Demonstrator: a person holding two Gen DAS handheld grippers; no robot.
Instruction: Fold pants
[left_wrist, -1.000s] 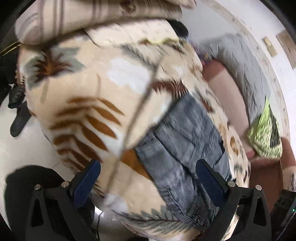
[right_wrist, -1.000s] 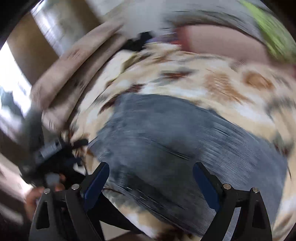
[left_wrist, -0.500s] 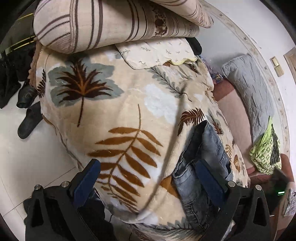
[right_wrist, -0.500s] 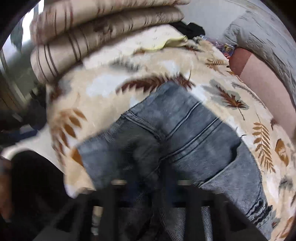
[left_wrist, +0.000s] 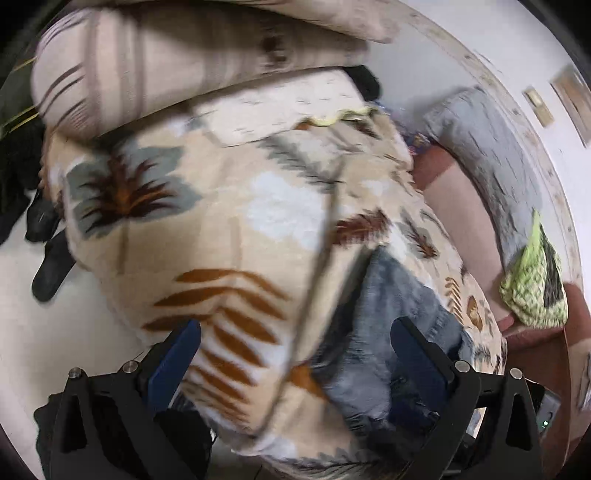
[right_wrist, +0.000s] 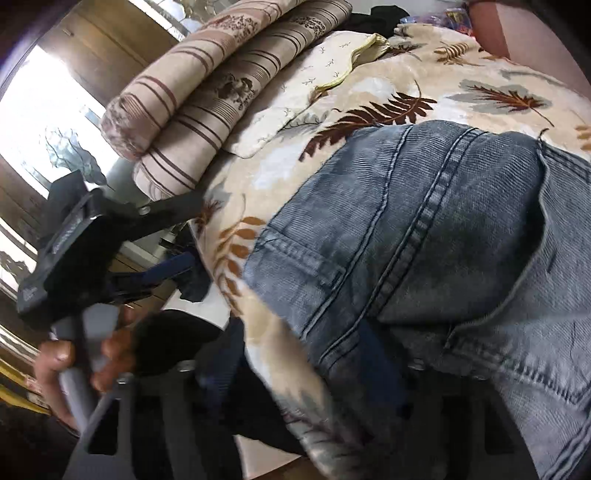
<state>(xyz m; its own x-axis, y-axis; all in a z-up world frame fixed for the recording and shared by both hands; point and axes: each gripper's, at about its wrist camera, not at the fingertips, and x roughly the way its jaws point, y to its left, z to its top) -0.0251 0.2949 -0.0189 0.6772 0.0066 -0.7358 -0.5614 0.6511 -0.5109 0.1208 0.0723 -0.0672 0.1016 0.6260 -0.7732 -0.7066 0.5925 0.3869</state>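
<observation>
the left claw (left_wrist: 291, 354) hangs with its blue pads (left_wrist: 173, 354) spread wide apart, gripping nothing. the jeans (left_wrist: 384, 325) lie bunched on the leaf-print blanket (left_wrist: 221, 229) of the bed, just ahead of its right finger. the right wrist view alone shows the denim seams (right_wrist: 424, 229) sharply, and the left claw held in a hand (right_wrist: 74, 354). the right claw (right_wrist: 295, 398) is a blur; i cannot tell its spread.
</observation>
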